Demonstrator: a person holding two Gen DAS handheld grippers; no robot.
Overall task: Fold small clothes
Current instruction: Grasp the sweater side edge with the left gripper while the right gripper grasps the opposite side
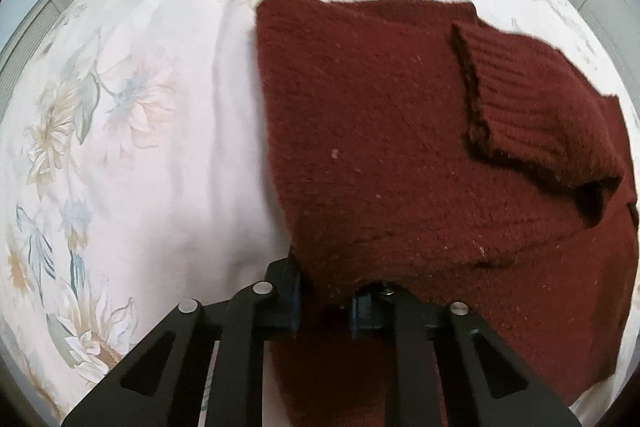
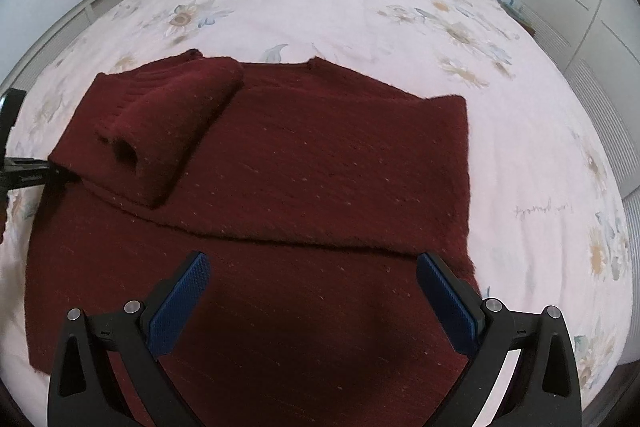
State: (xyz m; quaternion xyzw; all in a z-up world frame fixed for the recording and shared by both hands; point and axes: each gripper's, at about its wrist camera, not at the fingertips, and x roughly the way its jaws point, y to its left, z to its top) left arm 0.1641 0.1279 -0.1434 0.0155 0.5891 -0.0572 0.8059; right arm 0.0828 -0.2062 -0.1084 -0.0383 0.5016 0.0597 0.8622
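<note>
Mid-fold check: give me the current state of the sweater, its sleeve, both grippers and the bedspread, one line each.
Sweater: dark red knit, lying on the bed, partly folded.
Sleeve: folded in across the body, cuff opening facing the right wrist camera.
Left gripper: shut on the sweater's edge.
Right gripper: open, over the sweater's lower part, nothing gripped.
Bedspread: floral, spread flat, lightly creased.

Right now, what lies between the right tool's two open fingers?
Only dark red sweater knit lies in the gap of the right tool; its blue pads stand apart over it, as the right wrist view shows.
</note>
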